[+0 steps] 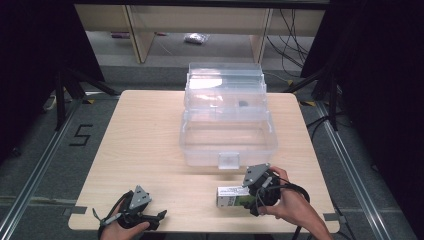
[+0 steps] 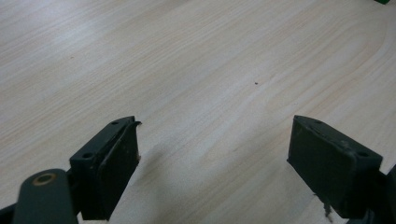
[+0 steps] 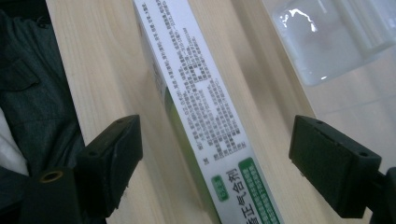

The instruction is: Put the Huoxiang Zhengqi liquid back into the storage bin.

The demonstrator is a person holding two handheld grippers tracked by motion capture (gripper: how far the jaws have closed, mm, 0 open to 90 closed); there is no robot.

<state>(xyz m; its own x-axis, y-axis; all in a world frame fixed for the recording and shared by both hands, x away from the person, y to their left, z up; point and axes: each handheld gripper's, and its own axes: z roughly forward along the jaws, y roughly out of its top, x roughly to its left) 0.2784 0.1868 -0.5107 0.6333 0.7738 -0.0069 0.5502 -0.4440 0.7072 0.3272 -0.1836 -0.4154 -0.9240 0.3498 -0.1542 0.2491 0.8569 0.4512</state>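
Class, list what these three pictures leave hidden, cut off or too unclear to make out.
- Small box, high view: its right end is hidden behind the right claw.
- Same box, right gripper view: cut off by the top and bottom edges; its fine print is too small to read.
- Dark speck in the clear plastic case, high view: too small to identify.

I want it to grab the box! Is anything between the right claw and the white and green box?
Nothing visible: the open right claw already sits around the long white and green cardboard box, with bare wooden table beside it.
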